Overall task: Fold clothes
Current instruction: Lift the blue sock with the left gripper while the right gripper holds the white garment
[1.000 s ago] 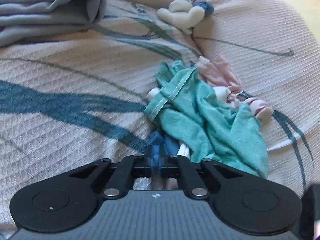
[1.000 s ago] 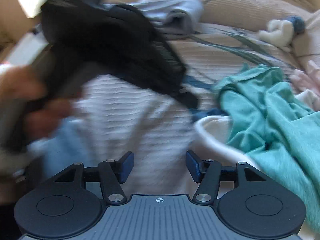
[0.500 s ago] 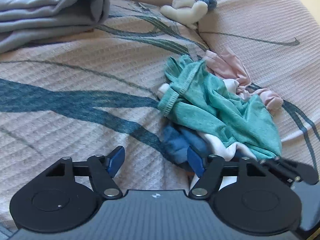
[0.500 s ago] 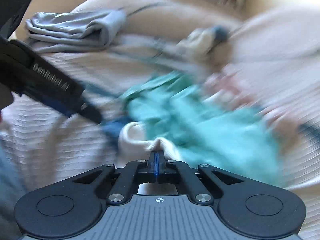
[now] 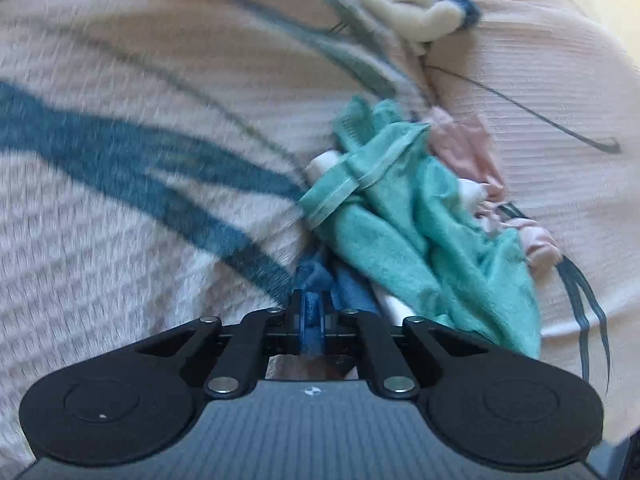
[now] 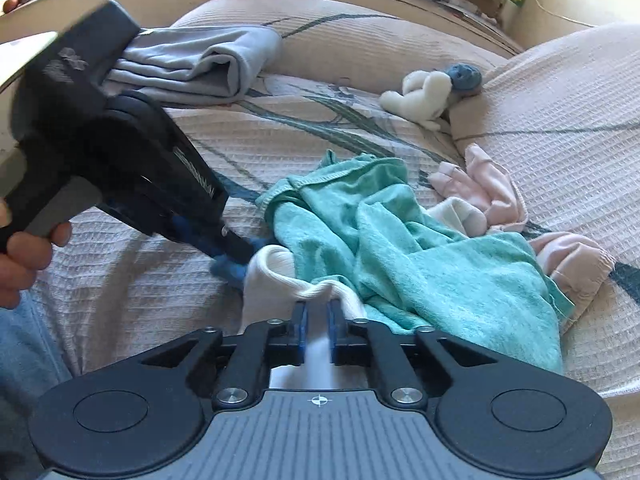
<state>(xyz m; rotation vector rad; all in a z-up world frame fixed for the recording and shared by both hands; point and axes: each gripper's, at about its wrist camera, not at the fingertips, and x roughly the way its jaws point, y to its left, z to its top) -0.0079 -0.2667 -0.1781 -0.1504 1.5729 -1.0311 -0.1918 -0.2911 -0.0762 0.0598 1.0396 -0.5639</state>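
Observation:
A heap of clothes lies on the bedspread (image 5: 120, 264): a teal garment (image 6: 400, 248) (image 5: 420, 240) on top, a pink one (image 6: 480, 192) behind it, and a white one (image 6: 272, 276) and a blue one (image 6: 228, 270) (image 5: 320, 276) underneath. My left gripper (image 5: 313, 308) (image 6: 240, 250) is shut on the edge of the blue garment at the heap's left side. My right gripper (image 6: 316, 312) has a fold of the white garment filling the narrow gap between its jaws, which are opening slightly.
A folded grey garment (image 6: 192, 64) lies at the back left of the bed. A small white and blue plush toy (image 6: 428, 92) (image 5: 416, 12) sits near the pillows. A person's hand (image 6: 24, 256) holds the left gripper's handle. Cluttered shelves run behind the bed.
The left gripper opened, sank toward the heap and shut on the blue cloth. The right gripper, open a second ago, closed on the white fold and has since parted a little.

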